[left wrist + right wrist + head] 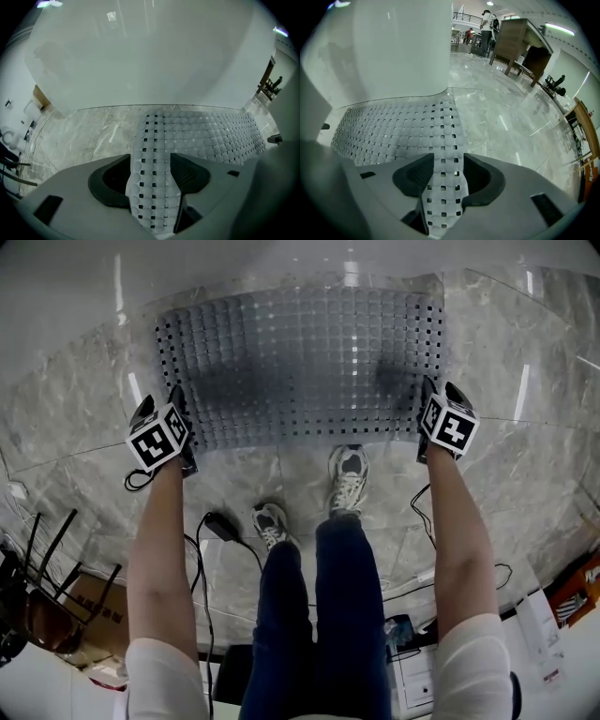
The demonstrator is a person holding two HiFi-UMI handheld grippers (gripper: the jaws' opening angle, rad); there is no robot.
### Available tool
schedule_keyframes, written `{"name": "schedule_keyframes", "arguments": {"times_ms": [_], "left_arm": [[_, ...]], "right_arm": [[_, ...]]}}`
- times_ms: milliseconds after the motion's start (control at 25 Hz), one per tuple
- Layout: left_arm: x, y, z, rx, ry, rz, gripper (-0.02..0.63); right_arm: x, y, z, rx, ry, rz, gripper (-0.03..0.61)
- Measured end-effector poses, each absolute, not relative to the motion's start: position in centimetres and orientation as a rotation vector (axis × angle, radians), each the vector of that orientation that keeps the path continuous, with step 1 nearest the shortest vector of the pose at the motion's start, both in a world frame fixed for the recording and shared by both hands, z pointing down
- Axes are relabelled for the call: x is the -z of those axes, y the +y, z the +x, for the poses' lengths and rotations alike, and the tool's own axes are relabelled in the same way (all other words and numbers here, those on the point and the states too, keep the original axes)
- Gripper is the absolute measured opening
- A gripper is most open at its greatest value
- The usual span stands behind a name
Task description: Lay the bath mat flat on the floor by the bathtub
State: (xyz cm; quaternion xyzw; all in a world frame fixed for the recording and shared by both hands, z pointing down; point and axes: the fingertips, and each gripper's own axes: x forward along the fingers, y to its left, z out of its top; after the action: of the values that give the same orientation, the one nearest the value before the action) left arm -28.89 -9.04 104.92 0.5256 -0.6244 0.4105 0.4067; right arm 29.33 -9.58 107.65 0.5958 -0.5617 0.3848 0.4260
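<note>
Right, the bath mat lies flat: grey, dimpled, punched with rows of small square holes, and spread over the marble floor. Its far edge runs along the foot of the white bathtub, straight beyond both sets of fingers.

On the left gripper we look along the fingers. They stand wide apart, and the mat's near left corner runs up between them as a strip. Nothing is pinched. From there the mat fans out to the right of the fingers, with the tub wall rising beyond them.

Over to the right gripper, and it's the same picture. Its fingers are spread open, with the mat's near right corner lying loose in the gap. Here the mat stretches off to the left of the fingers, and the tub stands beyond them.

Behind the fingers, on our side, two pale shoes stand on bare floor just short of the mat's near edge. A black cable trails back from there.
</note>
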Motion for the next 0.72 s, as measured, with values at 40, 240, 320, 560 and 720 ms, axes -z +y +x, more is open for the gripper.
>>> {"name": "schedule_keyframes", "arguments": {"times_ms": [40,240,320,560,720], "left_arm": [[-104.6,-9.1,-28.6,-1.009,-1.573,1.319,0.279],[-103.5,-9.4,-27.3,-0.925,-1.537,1.305,0.279],[-103.1,-9.4,-26.8,-0.923,-1.52,1.31,0.279],[-102.0,-8.9,-25.0,-0.953,-1.442,1.319,0.248],[-100.8,-8.7,-24.3,-0.971,-1.41,1.346,0.062]], "right_arm": [[-107.3,-9.7,29.1,-0.96,-1.408,1.481,0.197],[-106.1,-9.9,27.8,-0.975,-1.428,1.448,0.141],[-105.6,-9.8,27.4,-0.99,-1.434,1.432,0.115],[-104.1,-10.0,26.8,-0.983,-1.471,1.4,0.054],[-103.0,-9.9,26.4,-1.024,-1.484,1.397,0.041]]}}
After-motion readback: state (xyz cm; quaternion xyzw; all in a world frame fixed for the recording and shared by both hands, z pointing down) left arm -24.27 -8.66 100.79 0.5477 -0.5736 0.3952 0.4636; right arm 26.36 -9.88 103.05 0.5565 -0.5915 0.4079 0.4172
